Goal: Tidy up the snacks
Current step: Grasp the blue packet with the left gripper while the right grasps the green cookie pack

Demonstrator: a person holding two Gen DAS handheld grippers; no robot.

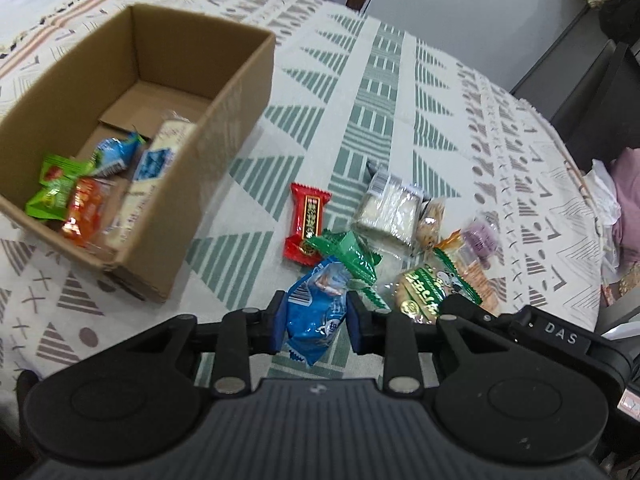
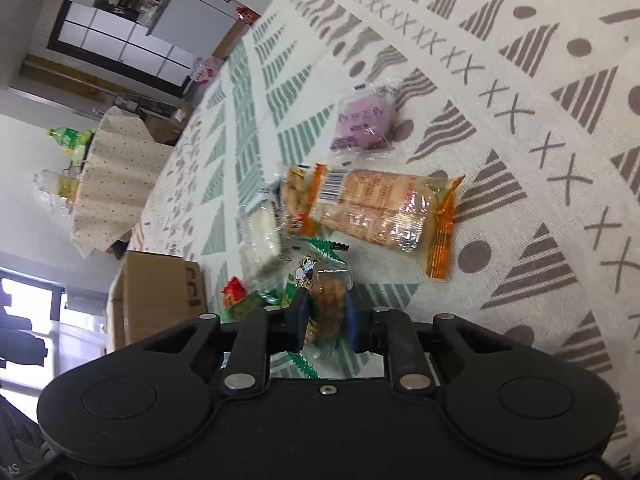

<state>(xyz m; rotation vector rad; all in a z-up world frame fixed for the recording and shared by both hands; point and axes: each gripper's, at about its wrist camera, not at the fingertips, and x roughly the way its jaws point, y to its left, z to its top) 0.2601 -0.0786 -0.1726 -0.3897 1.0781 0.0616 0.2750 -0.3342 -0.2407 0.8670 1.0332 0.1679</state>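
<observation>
Our left gripper (image 1: 317, 322) is clenched on a blue snack packet (image 1: 318, 314), held just above the surface (image 1: 400, 92), which is covered by a patterned cloth. Ahead and to its left stands the open cardboard box (image 1: 224, 128), already holding green packets (image 1: 56, 190), an orange packet (image 1: 86, 212), a blue packet (image 1: 116, 152) and a long white wafer pack (image 1: 148, 184). The box's near right wall lies between this gripper and those contents.

Just ahead of the left gripper, a green wrapper (image 1: 352, 254) touches the blue snack packet, with a red candy (image 1: 306, 224) beside it and a clear-wrapped white cake (image 1: 388, 210) further on. To its right lies the green cookie packet (image 1: 430, 286), and our right gripper (image 2: 325, 316) is grasping that packet (image 2: 326, 300) between its blue pads (image 2: 349, 316).

Ahead of the right gripper, an orange-ended cracker pack (image 2: 384, 208) lies across the way, and a purple wrapped bun (image 2: 366, 122) sits beyond it, apart. Open cloth spreads to the right of the right gripper. The surface's far edge curves behind the box, and its right edge curves near the snack pile.
</observation>
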